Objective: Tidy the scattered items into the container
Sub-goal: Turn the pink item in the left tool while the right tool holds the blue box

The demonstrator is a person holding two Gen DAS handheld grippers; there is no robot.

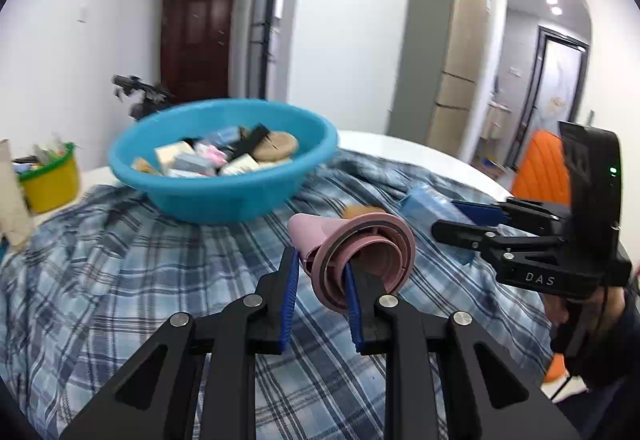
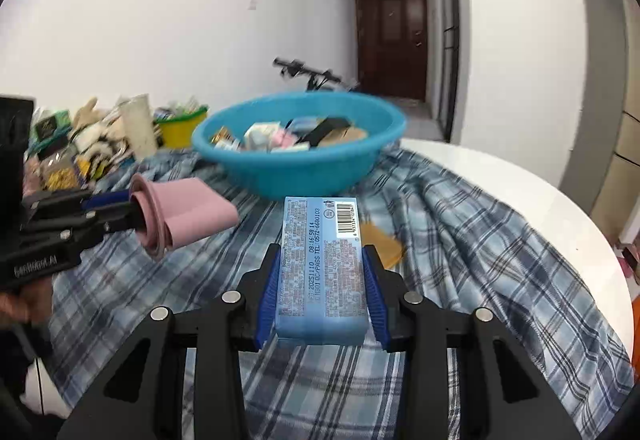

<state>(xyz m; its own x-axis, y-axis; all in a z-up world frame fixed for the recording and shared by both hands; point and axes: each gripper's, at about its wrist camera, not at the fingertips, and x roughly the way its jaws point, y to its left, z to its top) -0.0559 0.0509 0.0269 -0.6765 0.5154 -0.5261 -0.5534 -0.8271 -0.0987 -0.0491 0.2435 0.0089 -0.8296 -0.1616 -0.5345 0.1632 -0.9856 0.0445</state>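
Note:
My left gripper point(image 1: 320, 260) is shut on a pink funnel-shaped item point(image 1: 360, 252). One finger is inside its ringed mouth and the other is outside on its wall. It hangs above the plaid cloth point(image 1: 120, 280). In the right wrist view the same item point(image 2: 192, 208) sticks out of the left gripper point(image 2: 120, 206). My right gripper point(image 2: 322, 252) is shut on a light blue packet point(image 2: 324, 260) with a barcode, also lifted off the cloth. The blue basin point(image 1: 224, 196) point(image 2: 300, 176) stands behind both, holding several small items. A flat brown piece point(image 2: 384, 244) lies on the cloth.
A yellow bucket with a green rim point(image 1: 50, 180) stands left of the basin, beside a heap of clutter point(image 2: 80, 148). The white round table's edge point(image 2: 520, 192) curves along the right. An orange chair point(image 1: 540, 168) is behind the right gripper point(image 1: 464, 220).

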